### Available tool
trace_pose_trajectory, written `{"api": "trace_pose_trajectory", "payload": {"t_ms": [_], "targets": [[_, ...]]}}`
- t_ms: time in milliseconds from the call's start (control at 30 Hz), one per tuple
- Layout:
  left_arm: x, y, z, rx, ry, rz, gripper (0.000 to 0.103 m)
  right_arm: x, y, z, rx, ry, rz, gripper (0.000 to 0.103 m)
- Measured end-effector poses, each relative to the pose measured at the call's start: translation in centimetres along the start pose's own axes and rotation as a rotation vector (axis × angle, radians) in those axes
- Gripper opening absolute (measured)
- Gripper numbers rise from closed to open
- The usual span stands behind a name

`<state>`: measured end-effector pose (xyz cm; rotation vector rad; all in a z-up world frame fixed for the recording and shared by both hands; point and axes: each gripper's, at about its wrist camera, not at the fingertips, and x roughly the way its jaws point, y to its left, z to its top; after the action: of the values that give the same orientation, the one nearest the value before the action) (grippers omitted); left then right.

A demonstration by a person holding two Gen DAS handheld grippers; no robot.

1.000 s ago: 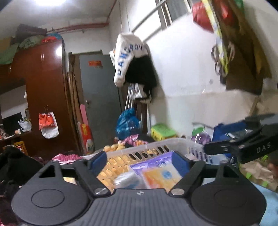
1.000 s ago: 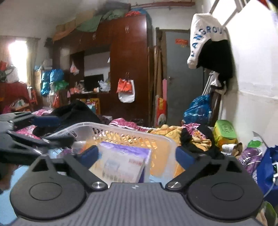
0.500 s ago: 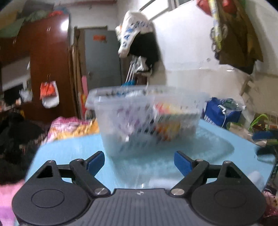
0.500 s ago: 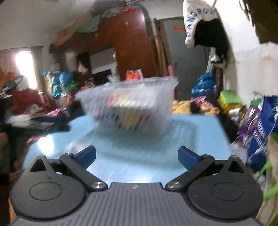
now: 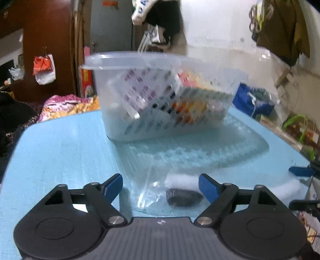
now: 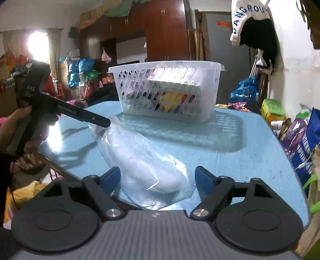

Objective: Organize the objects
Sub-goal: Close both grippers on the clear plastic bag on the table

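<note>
Readable text is pretty thin here: the white garment [image 6: 248, 18] hanging on the wall behind the basket says something like "ANGROU" in blue, and the black body of the left gripper [image 6: 100, 122] has "DAS" on it plus a smaller line too tiny to read. The white slotted basket [image 6: 166, 88] sits on the blue table [image 6: 250, 156] toward its far side, with colourful packets inside showing through the slots, labels unreadable. In front of the basket lies a clear plastic bag [image 6: 144, 160] with something white in it, stretching from the left gripper's tip to between the right gripper's [image 6: 157, 178] blue pads. Both grippers are spread wide and not clamping anything; the left gripper [image 5: 161, 185] has a dark lump [image 5: 184, 197] and crinkled plastic between its fingers. The table to the right of the basket is bare up to the edge, where bags [image 6: 300, 140] crowd the floor. The left view is blurry.
</note>
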<state>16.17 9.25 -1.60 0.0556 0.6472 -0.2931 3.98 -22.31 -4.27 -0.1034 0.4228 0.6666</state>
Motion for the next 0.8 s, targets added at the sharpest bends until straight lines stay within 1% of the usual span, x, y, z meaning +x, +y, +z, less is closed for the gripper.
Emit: {"api": "trace_pose_trajectory", "payload": {"t_ms": [33, 100, 133, 167, 200, 233, 267, 333, 367, 433, 533, 667, 800], "targets": [[0.1, -0.2, 0.0, 0.013, 0.006, -0.003, 0.082, 0.0, 0.1, -0.1, -0.008, -0.001, -0.005, 0.074], [0.3, -0.5, 0.1, 0.02, 0.012, 0.004, 0.081, 0.1, 0.3, -0.5, -0.015, -0.004, -0.009, 0.07], [0.4, -0.6, 0.2, 0.023, 0.012, -0.003, 0.077, 0.1, 0.2, -0.5, -0.014, -0.005, -0.008, 0.068], [0.4, -0.7, 0.2, 0.024, 0.008, -0.011, 0.076, 0.1, 0.1, -0.5, -0.016, -0.006, -0.01, 0.065], [0.3, -0.8, 0.2, 0.02, 0.005, -0.014, 0.071, 0.1, 0.1, -0.5, -0.015, -0.008, -0.009, 0.063], [0.2, -0.9, 0.2, 0.019, -0.001, -0.024, 0.06, 0.2, -0.1, -0.5, -0.012, -0.009, -0.008, 0.06], [0.1, -1.0, 0.1, 0.014, -0.007, -0.045, 0.055, 0.2, -0.2, -0.5, -0.012, -0.012, -0.012, 0.056], [-0.1, -1.3, -0.1, 0.006, -0.015, -0.071, 0.035, 0.3, -0.3, -0.6, -0.016, -0.016, -0.01, 0.052], [-0.1, -1.4, -0.2, 0.004, -0.02, -0.085, 0.031, 0.3, -0.3, -0.5, -0.019, -0.017, -0.006, 0.049], [-0.3, -1.7, -0.5, -0.006, -0.036, -0.081, 0.027, 0.4, -0.4, -0.5, -0.023, -0.018, -0.006, 0.046], [-0.7, -1.8, -1.0, -0.019, -0.074, -0.083, 0.023, 0.5, -0.5, -0.4, -0.03, -0.019, -0.005, 0.042], [-1.7, -1.7, -1.5, -0.028, -0.142, -0.095, 0.021, 0.5, -0.5, -0.2, -0.042, -0.034, -0.013, 0.039], [-2.9, -1.6, -1.5, -0.033, -0.192, -0.108, 0.021, 0.1, -0.5, 0.2, -0.056, -0.061, -0.017, 0.038]]}}
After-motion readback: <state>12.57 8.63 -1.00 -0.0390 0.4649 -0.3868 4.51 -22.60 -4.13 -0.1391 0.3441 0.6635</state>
